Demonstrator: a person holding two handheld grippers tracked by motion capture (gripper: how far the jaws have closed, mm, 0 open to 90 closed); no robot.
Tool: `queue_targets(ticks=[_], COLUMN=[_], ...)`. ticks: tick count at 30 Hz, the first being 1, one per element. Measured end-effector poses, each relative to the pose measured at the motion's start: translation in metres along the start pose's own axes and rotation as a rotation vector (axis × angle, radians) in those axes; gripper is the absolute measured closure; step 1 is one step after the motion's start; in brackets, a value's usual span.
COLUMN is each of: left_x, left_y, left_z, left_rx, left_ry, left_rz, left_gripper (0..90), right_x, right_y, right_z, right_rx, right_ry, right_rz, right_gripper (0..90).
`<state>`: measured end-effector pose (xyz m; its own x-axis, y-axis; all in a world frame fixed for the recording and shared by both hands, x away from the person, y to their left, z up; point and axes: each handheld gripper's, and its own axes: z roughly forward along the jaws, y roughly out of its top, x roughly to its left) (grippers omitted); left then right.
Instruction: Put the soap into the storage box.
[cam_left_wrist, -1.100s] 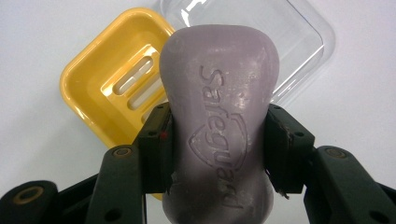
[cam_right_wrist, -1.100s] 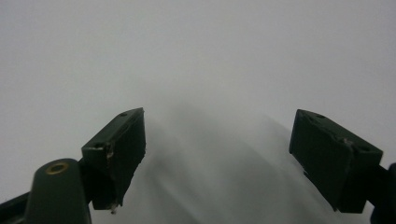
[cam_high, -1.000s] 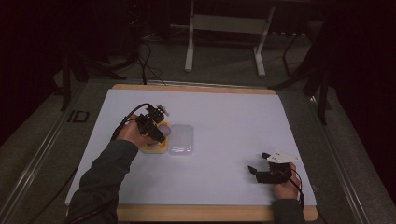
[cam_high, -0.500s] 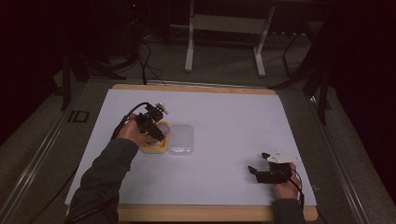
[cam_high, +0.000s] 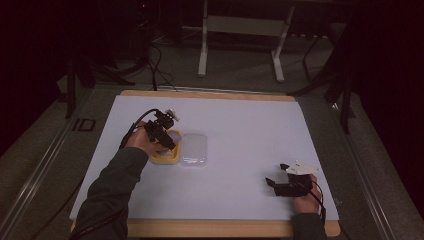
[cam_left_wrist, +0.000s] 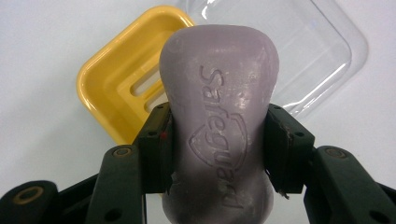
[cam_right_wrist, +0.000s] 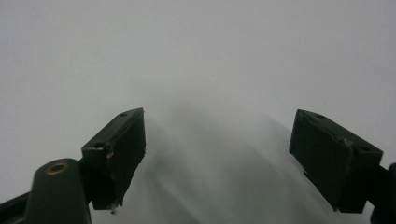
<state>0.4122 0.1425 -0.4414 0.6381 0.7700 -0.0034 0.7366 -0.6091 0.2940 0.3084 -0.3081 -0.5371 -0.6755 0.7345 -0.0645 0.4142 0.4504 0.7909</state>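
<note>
A pale purple soap bar (cam_left_wrist: 219, 116) stamped "Safeguard" is clamped between the two black jaws of my left gripper (cam_left_wrist: 217, 149), held just above a yellow soap dish (cam_left_wrist: 126, 81). In the high view the left gripper (cam_high: 167, 137) hovers over that yellow dish (cam_high: 165, 156) at the table's left middle, with the soap bar (cam_high: 173, 136) at its tip. A clear plastic lid (cam_high: 194, 148) lies flat right beside the dish; it is the lid (cam_left_wrist: 299, 51) behind the soap. My right gripper (cam_high: 274, 184) rests near the front right, open, with nothing between its fingers (cam_right_wrist: 119, 149).
A white sheet (cam_high: 250, 125) covers the wooden tabletop. Beyond the far edge stand a metal frame's legs (cam_high: 240, 40) and cables on a dark floor. A rail (cam_high: 45, 170) runs along the table's left side.
</note>
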Motion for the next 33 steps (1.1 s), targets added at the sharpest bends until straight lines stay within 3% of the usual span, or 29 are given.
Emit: queue_targets(ticks=[12,22,33], left_x=[0.004,0.007,0.013], left_y=[0.0,0.001,-0.002], left_z=[0.006,0.018,0.033], left_rx=[0.006,0.033,0.053], left_ry=[0.004,0.032,0.02], left_rz=[-0.022,-0.04,-0.075], left_gripper=[50.0,50.0,49.9], right_x=[0.0,0.001,0.001], right_y=[0.0,0.0,0.0], right_z=[0.0,0.0,0.0], right_rx=[0.001,0.0,0.0], right_ry=[-0.002,-0.003,-0.003], right_rz=[-0.002,-0.002,-0.004], right_gripper=[18.2,18.2,18.2])
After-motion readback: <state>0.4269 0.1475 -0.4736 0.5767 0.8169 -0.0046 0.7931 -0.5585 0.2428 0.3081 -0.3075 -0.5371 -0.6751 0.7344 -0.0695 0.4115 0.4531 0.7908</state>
